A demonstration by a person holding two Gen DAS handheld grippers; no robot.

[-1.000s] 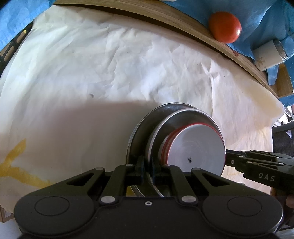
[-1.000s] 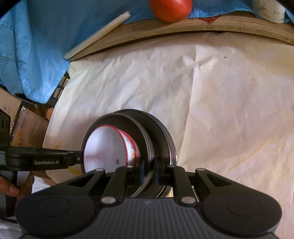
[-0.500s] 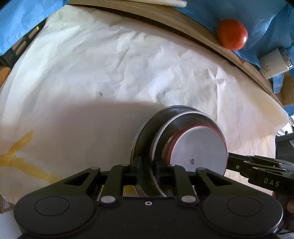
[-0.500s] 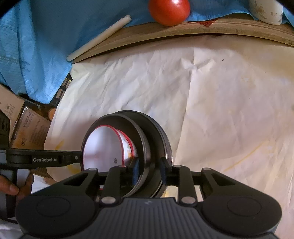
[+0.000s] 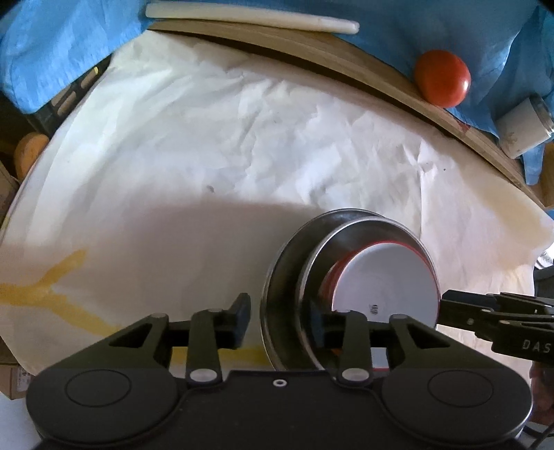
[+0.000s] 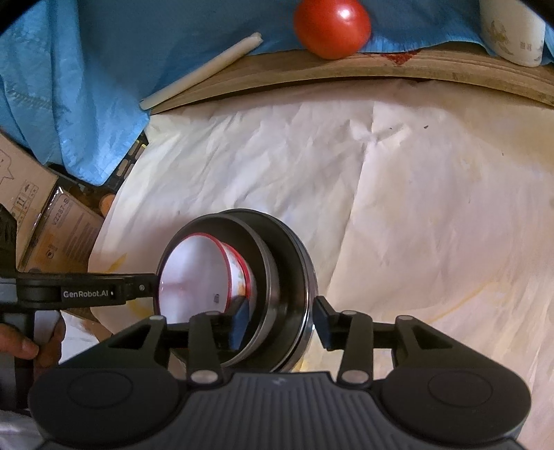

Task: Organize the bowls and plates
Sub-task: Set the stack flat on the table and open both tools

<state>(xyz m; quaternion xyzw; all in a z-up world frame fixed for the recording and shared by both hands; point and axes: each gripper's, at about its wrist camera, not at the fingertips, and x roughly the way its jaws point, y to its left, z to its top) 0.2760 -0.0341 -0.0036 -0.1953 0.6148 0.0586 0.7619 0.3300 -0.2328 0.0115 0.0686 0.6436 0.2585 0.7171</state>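
- Both grippers have just been opening: left gripper (image 5: 280, 320) and right gripper (image 6: 278, 318) now stand partly wide, pads off the rims that sit between the jaws. A second ago both were clamped.
- Reads as release; nested stack looks placed, this step probably done.
- Stack: white red-rimmed bowl (image 6: 200, 273) inside steel bowl (image 6: 266, 277) on steel plate (image 5: 291, 256).
- Sits near edge of the white paper (image 5: 207, 155), between the two grippers; tomato (image 6: 330, 26) far behind.

shiny steel plates (image 5: 294, 263); glossy white bowl (image 5: 387, 287); creased matt paper (image 5: 207, 138); smooth wood board (image 6: 381, 72).
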